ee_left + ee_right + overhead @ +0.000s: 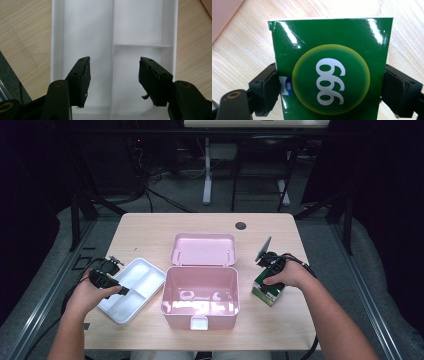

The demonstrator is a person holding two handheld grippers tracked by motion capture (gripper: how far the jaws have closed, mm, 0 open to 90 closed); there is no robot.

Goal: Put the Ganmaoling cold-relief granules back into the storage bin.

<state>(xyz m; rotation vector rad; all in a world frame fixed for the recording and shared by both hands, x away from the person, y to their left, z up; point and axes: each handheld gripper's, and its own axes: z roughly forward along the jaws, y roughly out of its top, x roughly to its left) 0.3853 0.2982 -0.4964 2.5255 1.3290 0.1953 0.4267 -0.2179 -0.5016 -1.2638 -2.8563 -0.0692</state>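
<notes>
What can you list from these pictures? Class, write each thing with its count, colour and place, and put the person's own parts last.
Storage box: one, pink, open, table centre, lid laid back behind it.
Divided tray: one, white, empty, left of the box.
Carton: one, green, white 999 in a yellow circle, right of the box.
Table: one, light wood.
Left gripper: one, black, jaws open above the tray.
Right gripper: one, black, jaws at the carton's two sides.
Forearms: two, from the bottom edge.
</notes>
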